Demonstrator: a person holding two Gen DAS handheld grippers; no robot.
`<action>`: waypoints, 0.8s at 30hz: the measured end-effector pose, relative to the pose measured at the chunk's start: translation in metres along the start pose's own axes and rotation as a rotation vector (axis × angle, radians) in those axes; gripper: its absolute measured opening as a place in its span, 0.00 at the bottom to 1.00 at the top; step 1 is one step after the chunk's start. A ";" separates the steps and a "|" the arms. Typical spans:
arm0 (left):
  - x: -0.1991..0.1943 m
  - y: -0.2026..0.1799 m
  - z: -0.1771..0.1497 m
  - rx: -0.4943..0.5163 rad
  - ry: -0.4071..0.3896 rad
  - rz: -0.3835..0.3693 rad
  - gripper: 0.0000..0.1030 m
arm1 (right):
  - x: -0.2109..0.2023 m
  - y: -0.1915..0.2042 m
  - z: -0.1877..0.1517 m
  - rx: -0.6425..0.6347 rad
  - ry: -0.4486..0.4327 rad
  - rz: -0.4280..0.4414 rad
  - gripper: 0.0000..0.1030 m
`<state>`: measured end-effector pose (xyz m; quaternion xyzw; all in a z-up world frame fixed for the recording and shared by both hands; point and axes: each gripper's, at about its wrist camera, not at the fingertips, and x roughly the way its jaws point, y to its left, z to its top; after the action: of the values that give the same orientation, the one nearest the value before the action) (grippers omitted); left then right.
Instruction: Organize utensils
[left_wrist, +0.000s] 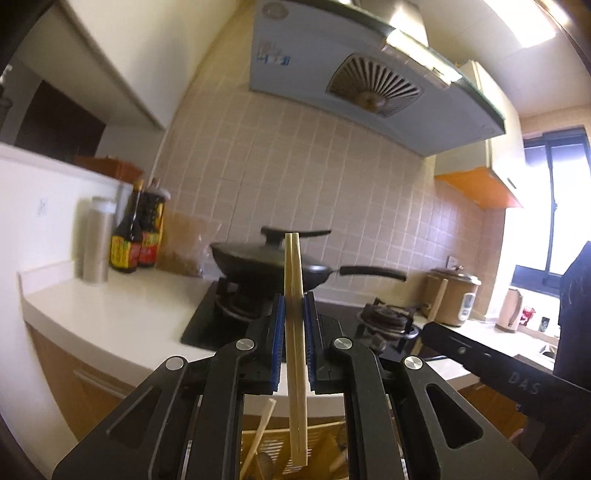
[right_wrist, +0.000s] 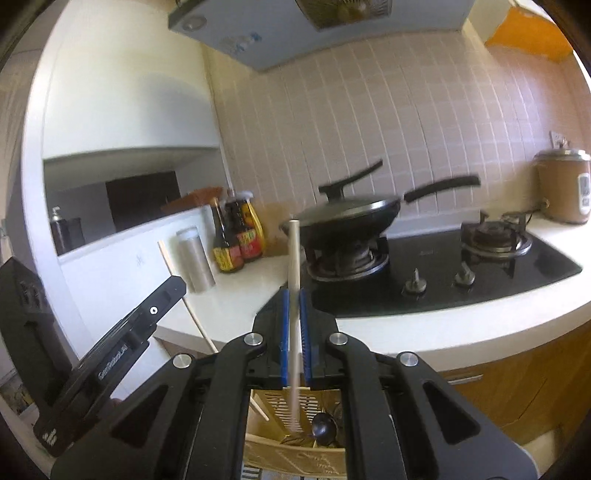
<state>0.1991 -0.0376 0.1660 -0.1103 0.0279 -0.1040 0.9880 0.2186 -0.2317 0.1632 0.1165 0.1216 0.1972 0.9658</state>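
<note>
White curved tabletop (right_wrist: 236, 306) carrying a black glass gas hob (right_wrist: 443, 273) with a lidded black wok (right_wrist: 347, 218), beside two dark sauce bottles (right_wrist: 238, 240). Left gripper (left_wrist: 294, 332): blue-padded jaws nearly closed on a pair of pale wooden chopsticks (left_wrist: 294, 295), held upright above a slatted beige utensil basket (right_wrist: 295, 454). Right gripper (right_wrist: 294, 332): jaws closed on a single white stick-shaped utensil (right_wrist: 294, 280), possibly a chopstick, its lower end inside the basket.

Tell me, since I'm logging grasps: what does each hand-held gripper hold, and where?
Left hand-held gripper: chopsticks, pinched mid-length. Right hand-held gripper: pale stick, also mid-length.
</note>
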 end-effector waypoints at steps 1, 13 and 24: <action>0.003 0.002 -0.003 0.002 0.004 0.006 0.08 | 0.005 -0.001 -0.004 -0.002 0.003 -0.006 0.04; 0.010 0.018 -0.023 -0.012 0.061 -0.024 0.19 | 0.019 0.001 -0.037 -0.045 0.075 -0.014 0.05; -0.071 0.037 0.003 -0.053 0.087 -0.081 0.51 | -0.072 0.005 -0.056 -0.038 0.091 -0.011 0.46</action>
<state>0.1374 0.0137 0.1624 -0.1329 0.0690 -0.1477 0.9776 0.1366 -0.2473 0.1257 0.0886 0.1626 0.1992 0.9623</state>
